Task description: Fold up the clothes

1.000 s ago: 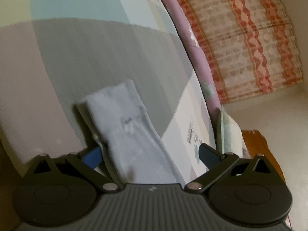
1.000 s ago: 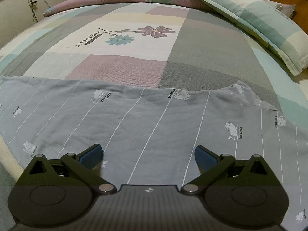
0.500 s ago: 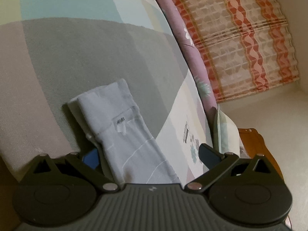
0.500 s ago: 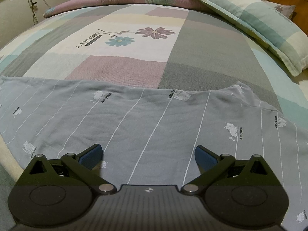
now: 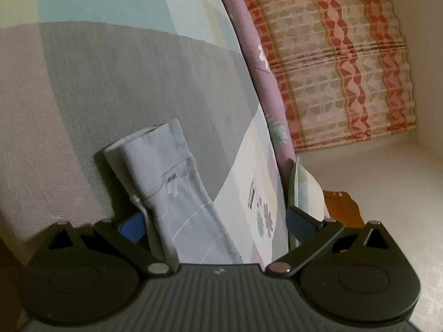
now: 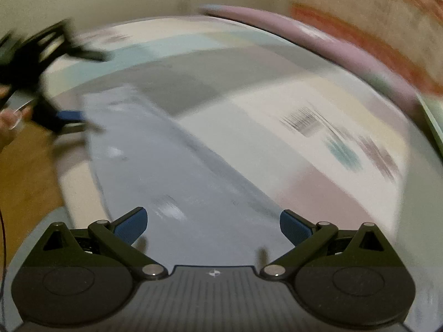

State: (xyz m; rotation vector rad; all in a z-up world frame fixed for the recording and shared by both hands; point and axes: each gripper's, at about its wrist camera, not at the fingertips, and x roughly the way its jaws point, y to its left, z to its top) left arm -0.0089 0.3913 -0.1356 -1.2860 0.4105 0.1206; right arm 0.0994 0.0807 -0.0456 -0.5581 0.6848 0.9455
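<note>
A light grey garment with thin white stripes (image 6: 166,171) lies spread on the patchwork bed. In the left wrist view its waistband end (image 5: 166,171) with a small label runs up between my fingers. My left gripper (image 5: 213,221) is open around that end, its left pad (image 5: 133,225) close beside the cloth; it also shows in the right wrist view (image 6: 47,83), blurred. My right gripper (image 6: 213,224) is open and empty just above the garment.
The bedspread (image 6: 318,138) has grey, cream, pink and teal patches with a flower print. A purple quilt roll (image 5: 265,88) and an orange patterned curtain (image 5: 346,69) lie beyond. A wooden headboard (image 5: 343,207) and wooden floor (image 6: 25,171) border the bed.
The right gripper has swung sharply left, so its view is blurred and now takes in the left gripper. The left gripper has shifted slightly, with the waistband end still between its fingers.
</note>
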